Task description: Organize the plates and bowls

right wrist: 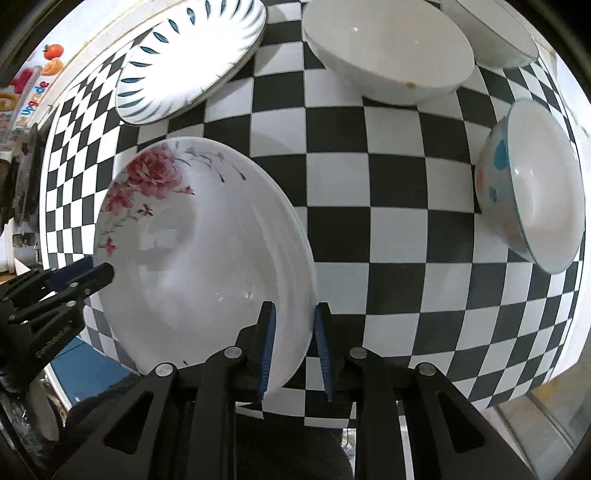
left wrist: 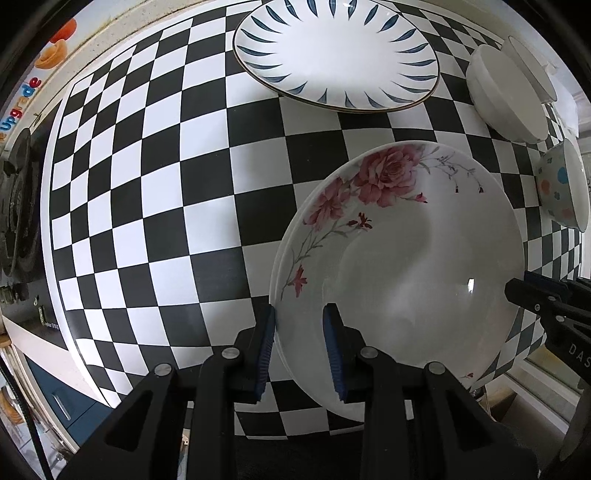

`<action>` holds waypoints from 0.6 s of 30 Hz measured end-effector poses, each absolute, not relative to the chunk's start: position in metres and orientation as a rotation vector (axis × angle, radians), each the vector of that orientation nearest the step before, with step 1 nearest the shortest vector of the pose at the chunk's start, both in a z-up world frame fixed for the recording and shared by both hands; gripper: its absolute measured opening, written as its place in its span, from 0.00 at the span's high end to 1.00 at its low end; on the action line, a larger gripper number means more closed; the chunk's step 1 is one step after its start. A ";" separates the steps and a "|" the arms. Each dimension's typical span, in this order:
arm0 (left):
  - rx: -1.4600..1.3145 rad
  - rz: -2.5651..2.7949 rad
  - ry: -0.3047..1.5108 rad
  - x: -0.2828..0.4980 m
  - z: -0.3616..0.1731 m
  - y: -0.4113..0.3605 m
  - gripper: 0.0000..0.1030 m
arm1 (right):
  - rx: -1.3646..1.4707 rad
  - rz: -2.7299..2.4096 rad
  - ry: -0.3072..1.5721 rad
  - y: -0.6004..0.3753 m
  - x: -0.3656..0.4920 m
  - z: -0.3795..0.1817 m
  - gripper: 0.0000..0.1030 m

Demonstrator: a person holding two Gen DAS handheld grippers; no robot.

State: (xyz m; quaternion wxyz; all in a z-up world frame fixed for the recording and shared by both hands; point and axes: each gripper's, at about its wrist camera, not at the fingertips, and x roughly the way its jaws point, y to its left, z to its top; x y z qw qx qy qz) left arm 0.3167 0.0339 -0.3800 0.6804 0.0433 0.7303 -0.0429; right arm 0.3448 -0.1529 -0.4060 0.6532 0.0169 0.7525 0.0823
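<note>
I have both grippers pointing down at the rose plate [left wrist: 406, 258], which sits on the checkered cloth [left wrist: 147, 184], one gripper on each side of it. My left gripper [left wrist: 299, 347] has its 2 blue pads straddling the plate's left rim; the outer pad lies against the edge, but the inner pad shows a gap above the plate's surface, so I cannot tell whether it pinches. In the right wrist view, my right gripper [right wrist: 293, 350] brackets the opposite rim, which looks like more than 1 plate stacked. Its outer pad stands clear of the edge, so the jaws are loose around it.

Farther back lies the blue-leaf plate [left wrist: 336, 55]. A white bowl [right wrist: 391, 51] rests beyond the rose plate, with a second white bowl [right wrist: 495, 33] behind it, and a dotted bowl [right wrist: 532, 181] stands to the right.
</note>
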 end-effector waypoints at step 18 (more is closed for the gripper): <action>-0.151 -0.065 1.462 0.417 -0.307 0.097 0.71 | 0.360 0.354 1.525 -0.171 0.441 -0.333 0.56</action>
